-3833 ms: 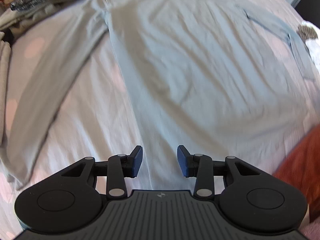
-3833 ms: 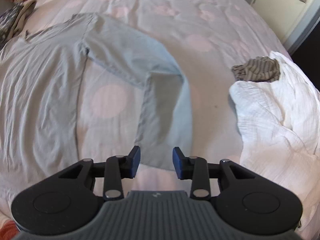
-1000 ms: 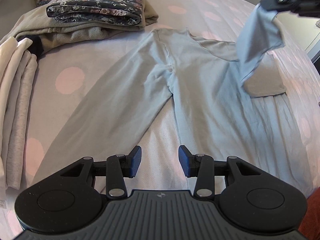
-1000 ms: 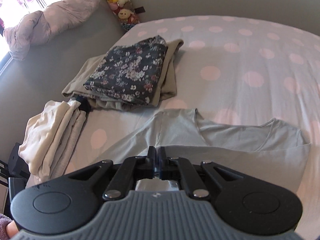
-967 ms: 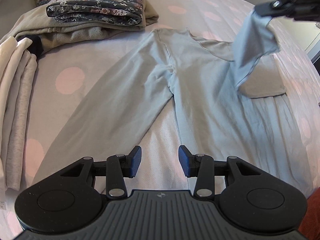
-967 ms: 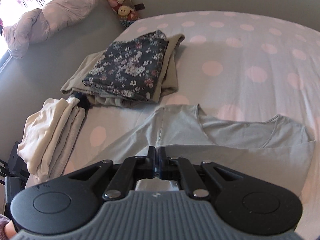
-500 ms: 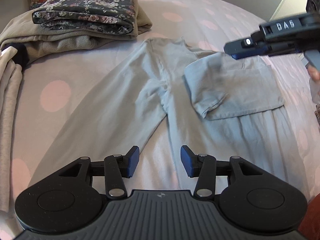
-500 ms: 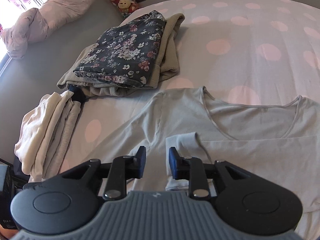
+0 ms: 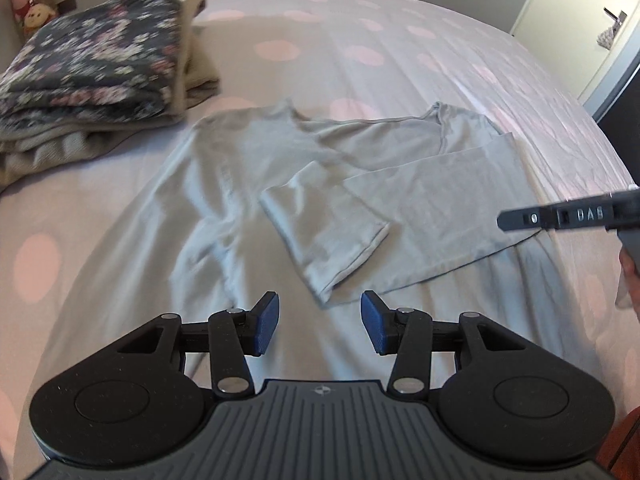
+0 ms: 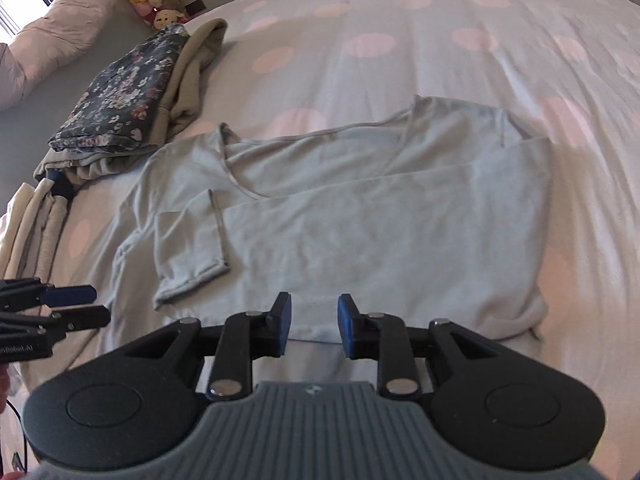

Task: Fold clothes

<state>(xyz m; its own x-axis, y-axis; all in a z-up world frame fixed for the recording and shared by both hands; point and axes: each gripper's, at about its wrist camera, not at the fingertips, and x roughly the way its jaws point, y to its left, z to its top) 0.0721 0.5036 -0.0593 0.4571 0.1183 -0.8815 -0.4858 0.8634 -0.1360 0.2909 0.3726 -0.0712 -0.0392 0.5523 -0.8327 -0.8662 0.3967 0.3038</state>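
A pale grey long-sleeved shirt [image 10: 360,216] lies flat across the middle of the frame on the polka-dot bed [image 10: 440,40], one sleeve [image 10: 192,252] folded over its chest, cuff toward the left. Bare bedding runs along the top and right. At upper left a stack of folded clothes [image 10: 128,96] crowds the shirt's shoulder. The right tool [image 10: 312,322] hovers at the shirt's lower edge, jaws parted and holding nothing. The left tool [image 9: 318,322] is spread wide, empty, just short of the cuff.
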